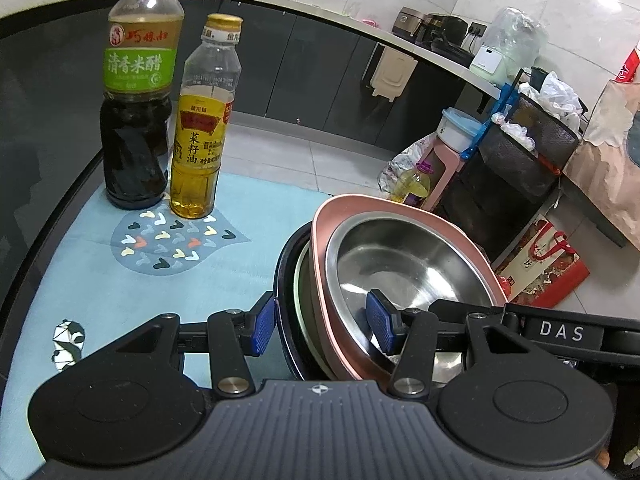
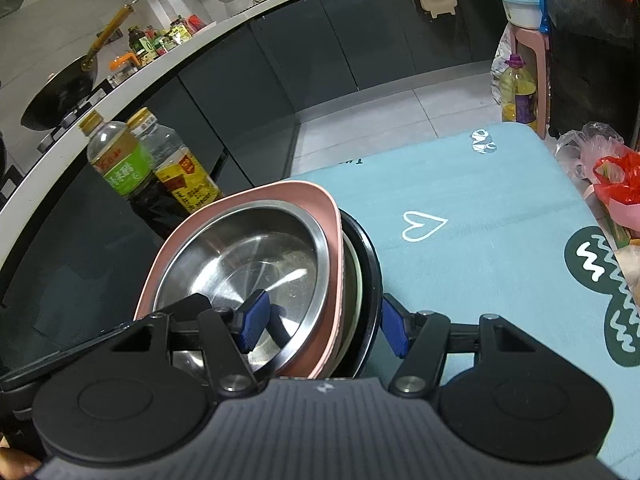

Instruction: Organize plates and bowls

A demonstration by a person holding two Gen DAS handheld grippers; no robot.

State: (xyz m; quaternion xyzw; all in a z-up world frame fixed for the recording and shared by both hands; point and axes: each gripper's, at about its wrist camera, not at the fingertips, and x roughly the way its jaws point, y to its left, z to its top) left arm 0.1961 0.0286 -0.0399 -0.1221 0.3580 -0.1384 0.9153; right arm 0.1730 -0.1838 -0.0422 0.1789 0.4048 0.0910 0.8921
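A stack of dishes hangs between my two grippers over the blue tablecloth (image 1: 100, 288). A steel bowl (image 1: 408, 256) (image 2: 248, 264) lies in a pink dish (image 1: 400, 204) (image 2: 280, 194). Under them come a pale plate (image 1: 301, 280) (image 2: 354, 268) and a black plate (image 1: 285, 268) (image 2: 370, 264). My left gripper (image 1: 322, 327) is shut across the stack's rim, one blue pad inside the bowl, the other under the black plate. From the opposite side, my right gripper (image 2: 324, 330) clamps the rim the same way. The plates' lower faces are hidden.
A dark vinegar bottle (image 1: 136, 120) and a yellow oil bottle (image 1: 200, 140) stand at the far corner of the cloth, near the table's edge. A red plastic bag (image 2: 612, 176) lies at the cloth's right side. On the floor beyond stand an oil jug (image 1: 416, 184) and a pink stool (image 1: 444, 164).
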